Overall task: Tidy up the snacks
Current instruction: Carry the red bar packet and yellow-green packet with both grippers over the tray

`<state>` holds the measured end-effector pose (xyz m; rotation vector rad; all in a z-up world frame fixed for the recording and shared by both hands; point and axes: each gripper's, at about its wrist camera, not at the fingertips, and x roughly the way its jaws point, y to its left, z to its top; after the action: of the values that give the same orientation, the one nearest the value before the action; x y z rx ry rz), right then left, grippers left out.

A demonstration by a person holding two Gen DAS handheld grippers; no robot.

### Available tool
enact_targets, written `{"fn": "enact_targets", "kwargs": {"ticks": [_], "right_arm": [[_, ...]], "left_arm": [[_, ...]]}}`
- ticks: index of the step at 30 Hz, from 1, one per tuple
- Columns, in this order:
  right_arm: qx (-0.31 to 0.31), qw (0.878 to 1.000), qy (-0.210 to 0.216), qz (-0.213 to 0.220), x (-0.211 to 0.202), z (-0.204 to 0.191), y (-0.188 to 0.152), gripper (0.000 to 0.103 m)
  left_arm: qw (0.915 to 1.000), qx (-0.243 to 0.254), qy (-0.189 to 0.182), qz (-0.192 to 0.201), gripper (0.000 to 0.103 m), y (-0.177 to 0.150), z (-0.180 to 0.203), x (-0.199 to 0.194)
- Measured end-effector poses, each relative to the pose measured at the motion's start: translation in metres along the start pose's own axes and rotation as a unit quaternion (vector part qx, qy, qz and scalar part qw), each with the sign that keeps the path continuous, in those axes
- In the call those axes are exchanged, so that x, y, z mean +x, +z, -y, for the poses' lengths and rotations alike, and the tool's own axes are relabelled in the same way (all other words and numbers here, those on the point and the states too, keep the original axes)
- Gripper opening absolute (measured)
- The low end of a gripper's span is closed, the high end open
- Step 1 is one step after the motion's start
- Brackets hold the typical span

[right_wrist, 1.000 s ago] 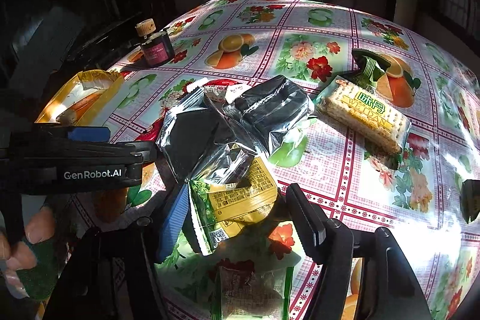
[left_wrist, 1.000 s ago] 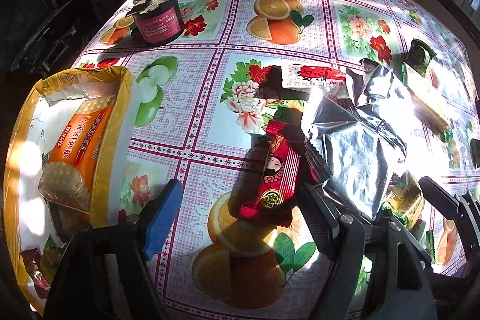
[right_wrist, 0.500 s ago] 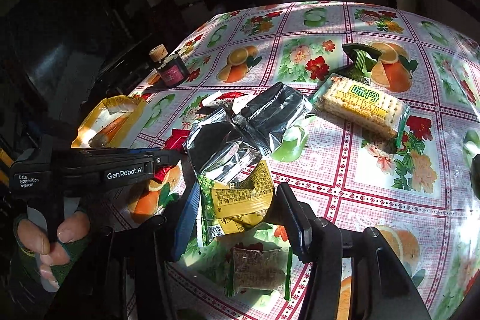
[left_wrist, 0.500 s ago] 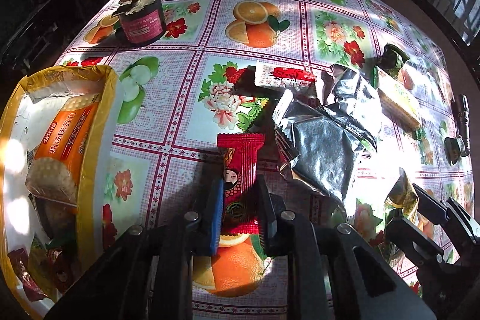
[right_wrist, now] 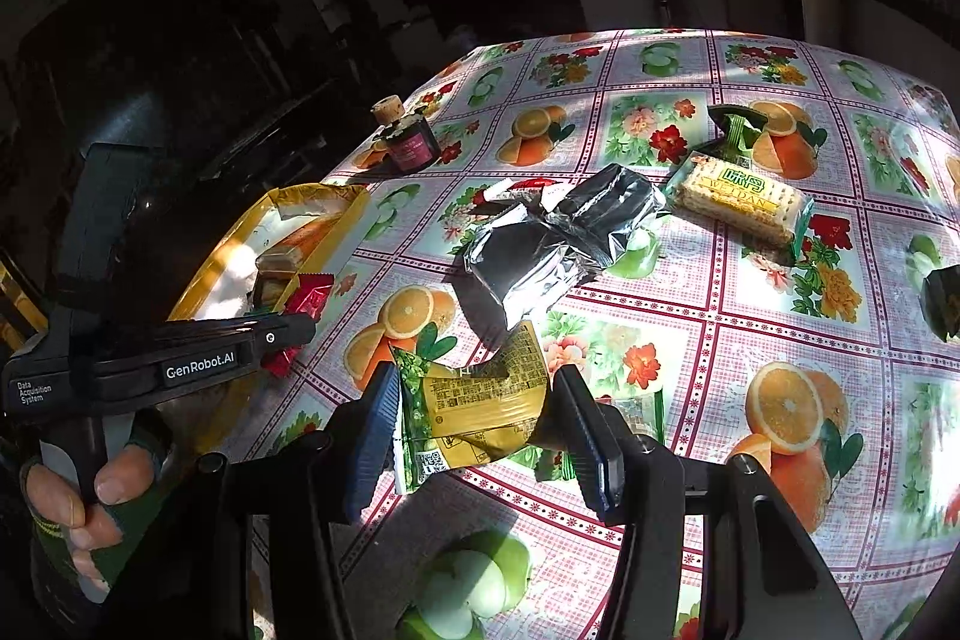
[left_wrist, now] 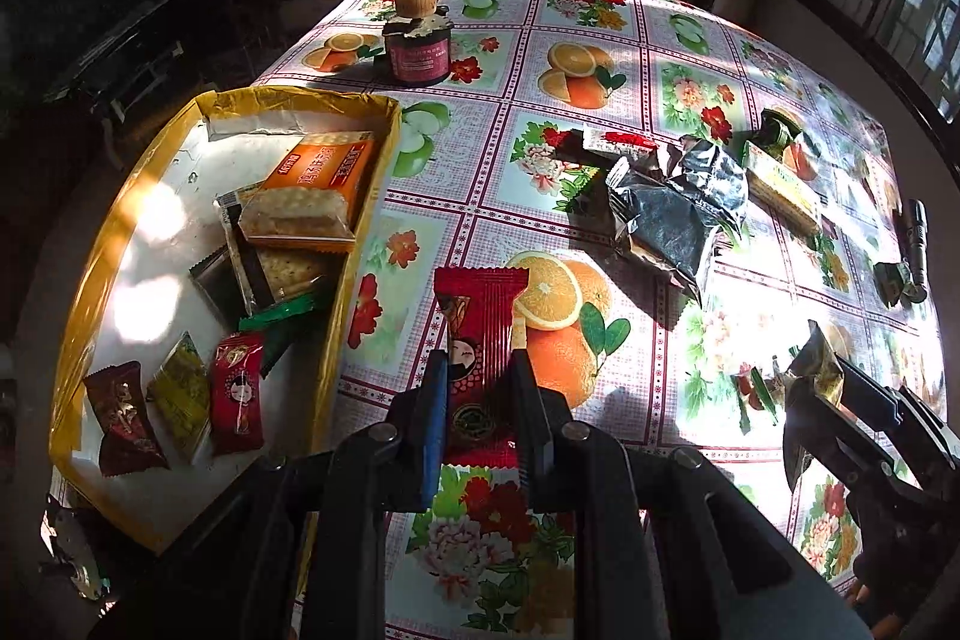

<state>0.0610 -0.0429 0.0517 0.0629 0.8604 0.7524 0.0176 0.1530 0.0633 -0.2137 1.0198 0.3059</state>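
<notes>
Sunlight is falling across a fruit-print tablecloth (left_wrist: pixel 600 58) scattered with snacks. Your left gripper (left_wrist: pixel 480 403) is pinching a red snack packet (left_wrist: pixel 480 334) above the cloth, just right of the yellow tray (left_wrist: pixel 360 244), which is holding crackers and small sweets. Your right gripper (right_wrist: pixel 474 415) is squeezing a yellow-green snack packet (right_wrist: pixel 480 400) between its fingers, lifted off the table. Farther away are lying a crumpled silver foil bag (right_wrist: pixel 558 244), a green cracker pack (right_wrist: pixel 741 196) and a small dark jar (left_wrist: pixel 417 52).
</notes>
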Motion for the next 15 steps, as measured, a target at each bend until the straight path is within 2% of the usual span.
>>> {"fn": "enact_targets", "kwargs": {"ticks": [5,10,15], "right_arm": [[-0.014,1.000,0.012,0.008,-0.009,-0.026,-0.009,0.057],[-0.027,0.999,0.025,0.006,-0.012,-0.048,-0.018,0.057],[-0.034,0.999,0.032,0.003,-0.013,-0.063,-0.027,0.057]], "left_arm": [[0.9988,0.006,0.039,0.027,0.019,-0.018,-0.012,-0.030],[0.9970,0.001,0.060,0.049,0.019,-0.031,-0.025,-0.053],[0.9962,-0.002,0.068,0.055,0.019,-0.041,-0.034,-0.064]]}}
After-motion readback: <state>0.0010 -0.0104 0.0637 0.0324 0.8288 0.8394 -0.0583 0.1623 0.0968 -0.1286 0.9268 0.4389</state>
